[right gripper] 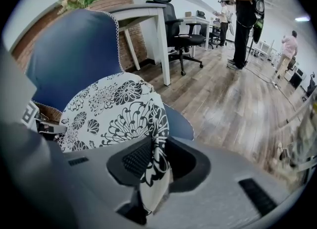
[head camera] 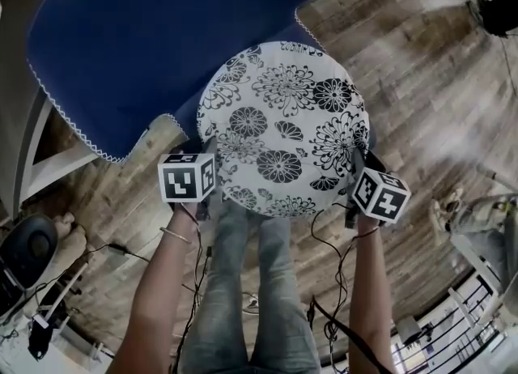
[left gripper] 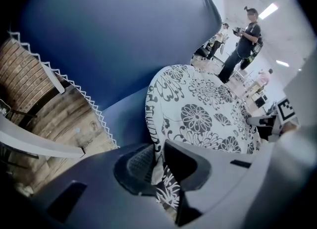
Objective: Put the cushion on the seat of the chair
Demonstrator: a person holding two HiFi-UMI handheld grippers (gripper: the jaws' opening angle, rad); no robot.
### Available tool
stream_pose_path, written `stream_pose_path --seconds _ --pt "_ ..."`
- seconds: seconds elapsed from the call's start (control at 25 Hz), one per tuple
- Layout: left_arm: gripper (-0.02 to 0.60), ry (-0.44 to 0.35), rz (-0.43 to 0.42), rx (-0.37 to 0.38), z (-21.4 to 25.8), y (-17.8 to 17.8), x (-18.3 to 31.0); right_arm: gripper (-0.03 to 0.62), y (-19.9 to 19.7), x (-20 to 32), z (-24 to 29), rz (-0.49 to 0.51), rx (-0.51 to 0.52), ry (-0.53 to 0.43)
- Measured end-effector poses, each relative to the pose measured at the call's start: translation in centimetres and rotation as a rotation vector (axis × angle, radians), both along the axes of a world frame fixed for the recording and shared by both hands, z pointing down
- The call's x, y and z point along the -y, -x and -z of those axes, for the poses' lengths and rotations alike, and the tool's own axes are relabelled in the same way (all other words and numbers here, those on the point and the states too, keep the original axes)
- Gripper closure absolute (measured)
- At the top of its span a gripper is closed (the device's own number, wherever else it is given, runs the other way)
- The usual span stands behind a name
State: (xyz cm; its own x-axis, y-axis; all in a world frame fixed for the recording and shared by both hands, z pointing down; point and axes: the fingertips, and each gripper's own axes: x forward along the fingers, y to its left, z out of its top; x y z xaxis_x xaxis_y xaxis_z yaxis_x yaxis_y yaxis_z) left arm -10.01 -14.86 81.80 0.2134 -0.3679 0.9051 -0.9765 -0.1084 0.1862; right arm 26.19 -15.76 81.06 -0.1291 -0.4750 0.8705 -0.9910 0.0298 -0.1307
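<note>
Cushion (head camera: 279, 142) over chair (head camera: 146, 48) front; L gripper (left gripper: 158, 162) at its left edge, R gripper (right gripper: 154, 161) at right.

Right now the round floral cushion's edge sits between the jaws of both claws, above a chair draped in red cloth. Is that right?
No. The chair is draped in dark blue cloth with white trim, not red; the head view shows it. The rest stands: the cushion has its edge between the jaws of the left claw and the right claw.
</note>
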Motion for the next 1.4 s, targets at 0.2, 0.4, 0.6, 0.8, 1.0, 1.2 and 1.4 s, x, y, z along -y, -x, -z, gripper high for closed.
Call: stream_pose_path --seconds 0.2,0.4,0.6,0.8,1.0,1.2,1.4 --pt "0.532 -0.006 0.015 -0.009 -0.1 0.1 0.0 0.48 -0.2 -0.1 -0.2 0.001 0.003 0.006" --pt "0.482 -0.023 0.039 -0.019 0.2 0.7 -0.2 0.437 -0.4 -0.3 -0.1 0.013 0.031 0.008" --pt "0.426 -0.041 0.081 -0.054 0.6 1.7 -0.6 0.419 -0.8 -0.5 0.4 0.012 0.042 -0.013" --pt "0.408 -0.054 0.112 -0.126 1.0 1.2 -1.8 0.395 -0.4 -1.5 1.0 0.017 0.082 -0.022" --pt "0.402 -0.123 0.154 -0.145 4.6 1.3 -2.4 0.395 0.2 -2.8 3.0 0.023 0.105 -0.044" --pt "0.405 -0.229 0.171 -0.171 10.6 0.9 -3.1 0.407 0.6 -4.1 7.9 0.039 0.111 -0.097" --pt "0.458 -0.372 0.182 -0.203 20.1 0.2 -2.8 0.423 1.6 -4.9 16.0 0.071 0.112 -0.199"
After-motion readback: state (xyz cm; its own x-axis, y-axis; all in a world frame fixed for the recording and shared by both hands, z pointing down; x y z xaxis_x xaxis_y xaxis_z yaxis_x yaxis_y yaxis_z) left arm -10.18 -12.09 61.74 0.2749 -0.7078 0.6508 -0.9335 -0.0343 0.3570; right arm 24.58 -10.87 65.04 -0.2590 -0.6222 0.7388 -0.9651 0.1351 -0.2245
